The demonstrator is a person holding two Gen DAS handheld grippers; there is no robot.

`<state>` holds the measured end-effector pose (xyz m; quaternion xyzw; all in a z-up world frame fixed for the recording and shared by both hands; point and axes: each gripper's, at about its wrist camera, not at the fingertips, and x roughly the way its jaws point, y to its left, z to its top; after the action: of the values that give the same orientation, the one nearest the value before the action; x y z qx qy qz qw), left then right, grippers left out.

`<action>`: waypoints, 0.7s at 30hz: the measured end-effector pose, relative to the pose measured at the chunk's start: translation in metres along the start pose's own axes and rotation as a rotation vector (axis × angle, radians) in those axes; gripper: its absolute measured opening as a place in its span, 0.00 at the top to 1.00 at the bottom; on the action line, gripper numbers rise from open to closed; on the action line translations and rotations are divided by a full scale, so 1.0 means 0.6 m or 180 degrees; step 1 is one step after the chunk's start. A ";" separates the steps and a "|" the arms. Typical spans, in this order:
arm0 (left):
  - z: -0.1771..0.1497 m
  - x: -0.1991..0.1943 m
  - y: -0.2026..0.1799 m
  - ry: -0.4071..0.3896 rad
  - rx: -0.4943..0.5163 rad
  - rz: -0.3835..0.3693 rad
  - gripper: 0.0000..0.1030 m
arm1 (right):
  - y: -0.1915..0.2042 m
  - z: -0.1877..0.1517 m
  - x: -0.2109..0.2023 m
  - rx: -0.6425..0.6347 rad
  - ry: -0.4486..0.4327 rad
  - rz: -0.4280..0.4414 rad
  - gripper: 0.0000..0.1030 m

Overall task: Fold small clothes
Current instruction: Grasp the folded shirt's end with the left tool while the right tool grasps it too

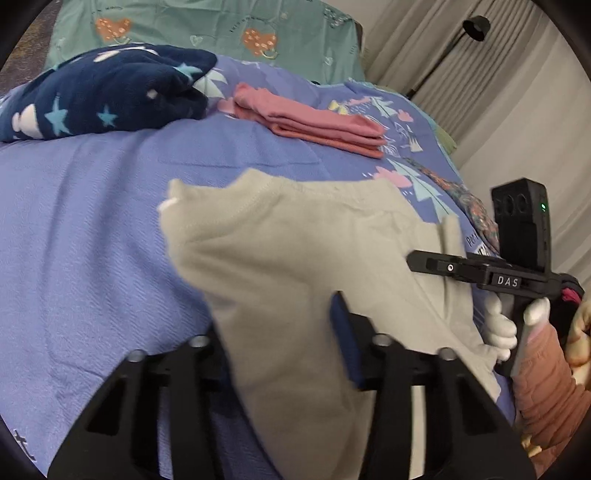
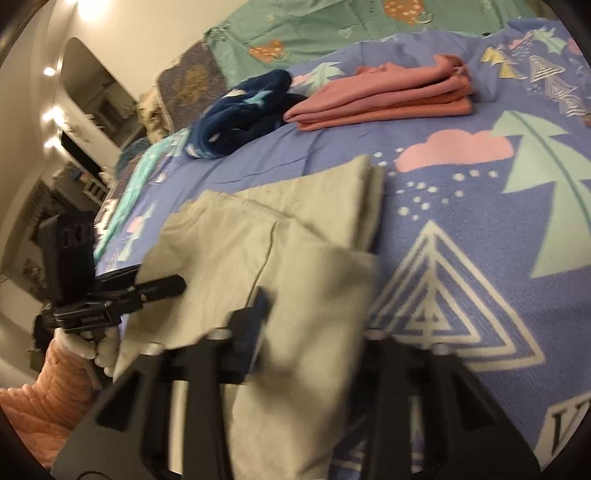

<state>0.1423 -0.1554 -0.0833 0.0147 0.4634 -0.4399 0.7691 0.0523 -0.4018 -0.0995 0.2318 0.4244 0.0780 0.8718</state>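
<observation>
Blue patterned bedspread (image 1: pixel 92 229) fills the left wrist view; the left claw (image 1: pixel 284 347) grips the beige garment (image 1: pixel 295 251), lifting its near edge, with the right claw (image 1: pixel 421 264) at its right side (state unclear here). Right wrist view: the right claw (image 2: pixel 314 328) clamps the same beige cloth, folded pink clothes (image 2: pixel 384 99) beyond.

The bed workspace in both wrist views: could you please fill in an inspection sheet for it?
Surface: purple patterned bedspread, slightly wrinkled.
Job's things: beige garment, partly folded, both claws holding its near edge; folded pink clothes stacked beyond it.
Clutter: navy star blanket, bunched, left of the pink stack.
Grippers: left claw and right claw each have beige cloth between the fingers.
Cables: nothing seen.
Surroundings: green heart-print bedding, curtains, black lamp.
</observation>
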 end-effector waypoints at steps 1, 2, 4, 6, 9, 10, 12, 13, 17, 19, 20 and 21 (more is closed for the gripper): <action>0.000 -0.006 -0.002 -0.0036 0.0005 0.0032 0.66 | 0.004 -0.001 -0.005 0.0009 -0.0025 -0.0040 0.79; 0.001 -0.013 -0.007 -0.0084 0.0048 0.0070 0.69 | 0.011 -0.003 -0.013 -0.0004 -0.0070 -0.0104 0.81; 0.004 -0.030 -0.025 -0.0203 0.0190 0.0140 0.73 | 0.044 -0.008 -0.034 -0.0166 -0.0226 -0.0315 0.83; 0.008 -0.049 -0.045 -0.0315 0.0310 0.0154 0.75 | 0.075 -0.013 -0.056 -0.0330 -0.0371 -0.0437 0.84; 0.011 -0.085 -0.082 -0.0480 0.0527 0.0236 0.77 | 0.115 -0.019 -0.090 -0.0512 -0.0573 -0.0609 0.84; 0.011 -0.093 -0.093 -0.0520 0.0588 0.0280 0.77 | 0.125 -0.022 -0.102 -0.0558 -0.0642 -0.0662 0.84; 0.011 -0.113 -0.113 -0.0608 0.0687 0.0338 0.78 | 0.145 -0.031 -0.129 -0.0631 -0.0784 -0.0735 0.85; 0.010 -0.127 -0.126 -0.0674 0.0731 0.0351 0.78 | 0.154 -0.034 -0.140 -0.0660 -0.0848 -0.0762 0.85; 0.012 -0.167 -0.161 -0.0855 0.0865 0.0376 0.79 | 0.192 -0.054 -0.193 -0.0814 -0.1147 -0.0901 0.85; 0.013 -0.182 -0.177 -0.0919 0.0922 0.0385 0.79 | 0.207 -0.058 -0.214 -0.0874 -0.1267 -0.0930 0.85; 0.014 -0.191 -0.184 -0.0947 0.0939 0.0388 0.79 | 0.213 -0.060 -0.225 -0.0904 -0.1326 -0.0943 0.85; 0.016 -0.198 -0.190 -0.0969 0.0950 0.0390 0.79 | 0.219 -0.064 -0.238 -0.0934 -0.1396 -0.0956 0.85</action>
<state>0.0483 -0.1507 0.0524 0.0900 0.2699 -0.4532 0.8448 -0.0590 -0.3207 0.0426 0.0493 0.2398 -0.0432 0.9686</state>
